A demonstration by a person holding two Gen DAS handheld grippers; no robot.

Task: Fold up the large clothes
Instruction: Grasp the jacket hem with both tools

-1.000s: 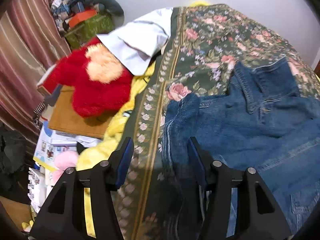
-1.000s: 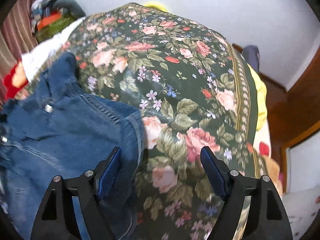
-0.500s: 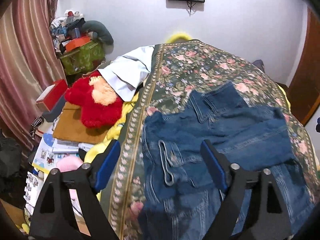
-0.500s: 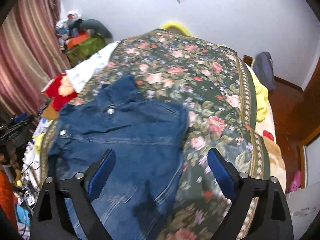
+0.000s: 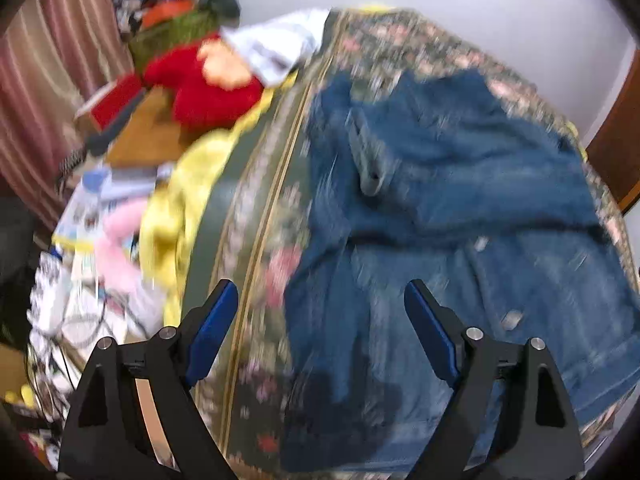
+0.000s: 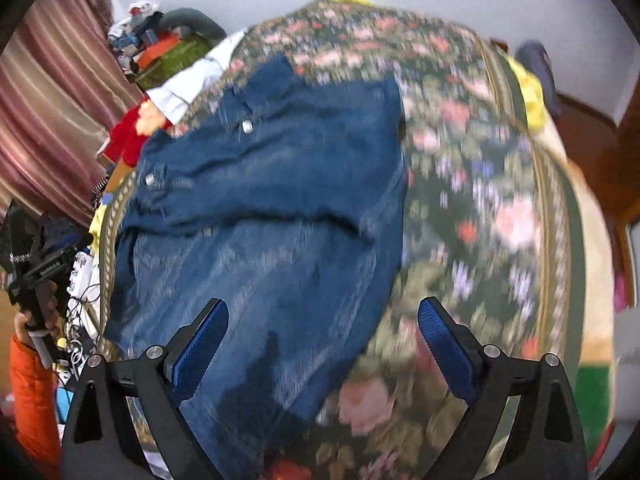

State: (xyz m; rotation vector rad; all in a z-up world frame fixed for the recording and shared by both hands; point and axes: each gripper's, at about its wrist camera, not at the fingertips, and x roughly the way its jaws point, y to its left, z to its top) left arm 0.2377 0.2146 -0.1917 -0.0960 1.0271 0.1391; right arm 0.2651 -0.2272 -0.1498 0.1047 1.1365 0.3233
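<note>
A blue denim jacket (image 5: 460,208) lies on a bed with a dark floral cover (image 5: 256,216), its upper half folded down over the lower half. Both views are blurred by motion. My left gripper (image 5: 320,312) is open above the jacket's near left edge, with nothing between its blue pads. My right gripper (image 6: 322,320) is open too, hovering over the jacket's (image 6: 272,208) near right edge and the floral cover (image 6: 480,200), gripping nothing. In the right wrist view the left gripper (image 6: 36,268) shows at the far left, held by a hand with an orange sleeve (image 6: 28,392).
Left of the bed lie a red plush toy (image 5: 200,88), a white cloth (image 5: 276,48), a yellow sheet (image 5: 176,200), boxes, papers and cables. A striped curtain (image 5: 48,80) hangs at the left. Wooden furniture (image 6: 600,152) stands right of the bed.
Both grippers pulled back from the jacket's far part toward its near edge and opened wider. The jacket's upper half, held earlier, now lies folded over the lower half.
</note>
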